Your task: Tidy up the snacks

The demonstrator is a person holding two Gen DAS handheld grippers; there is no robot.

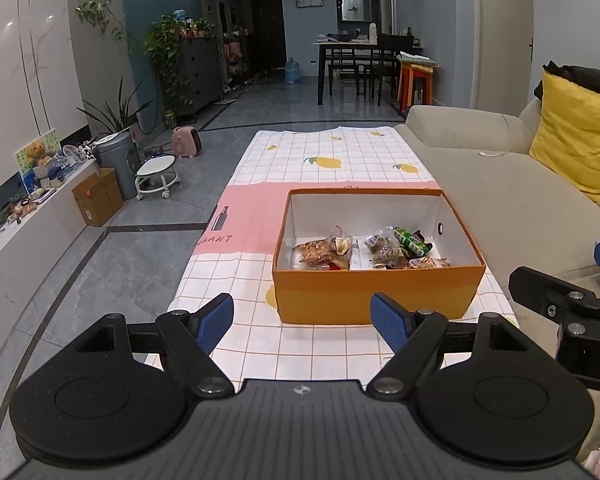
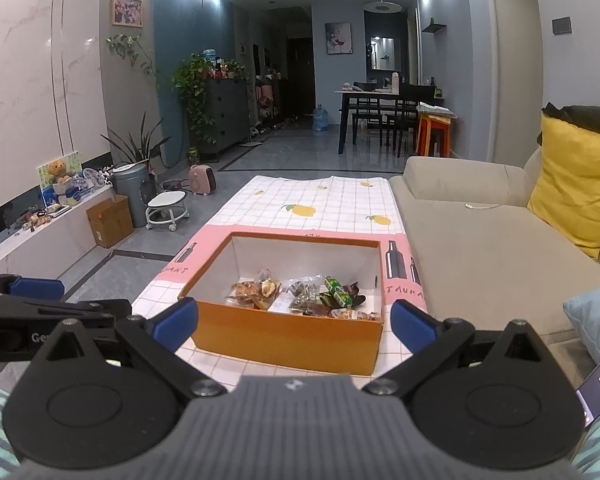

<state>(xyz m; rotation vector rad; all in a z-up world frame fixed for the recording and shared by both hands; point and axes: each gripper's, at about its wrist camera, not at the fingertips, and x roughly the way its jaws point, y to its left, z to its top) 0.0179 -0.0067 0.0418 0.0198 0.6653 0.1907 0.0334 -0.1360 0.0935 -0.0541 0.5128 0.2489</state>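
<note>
Both empty grippers, left [image 1: 302, 314] and right [image 2: 294, 318], gape before the orange box [image 1: 374, 292]; tablecloth [image 1: 236, 240] reads "ANT".

Both wrist views low, forward-facing, near, sharing orange box [image 1: 376, 292]
</note>
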